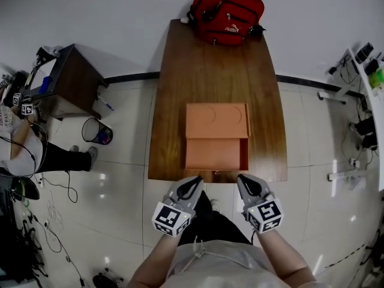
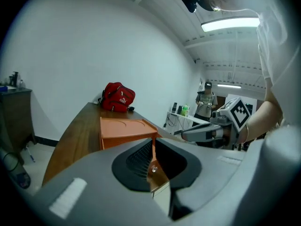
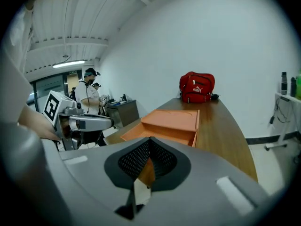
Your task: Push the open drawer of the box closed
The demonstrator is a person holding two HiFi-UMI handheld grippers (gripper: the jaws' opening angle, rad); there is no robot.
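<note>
An orange box sits in the middle of the wooden table, and its drawer is pulled out toward the near edge. Both grippers hover just short of that edge, apart from the drawer front. The left gripper is shut and holds nothing; from its own view the box lies ahead. The right gripper is also shut and empty; from its own view the open drawer shows in front of it.
A red bag rests at the table's far end. Left of the table stand a dark cabinet and a waste bin, with a seated person beside them. A white shelf lines the right wall.
</note>
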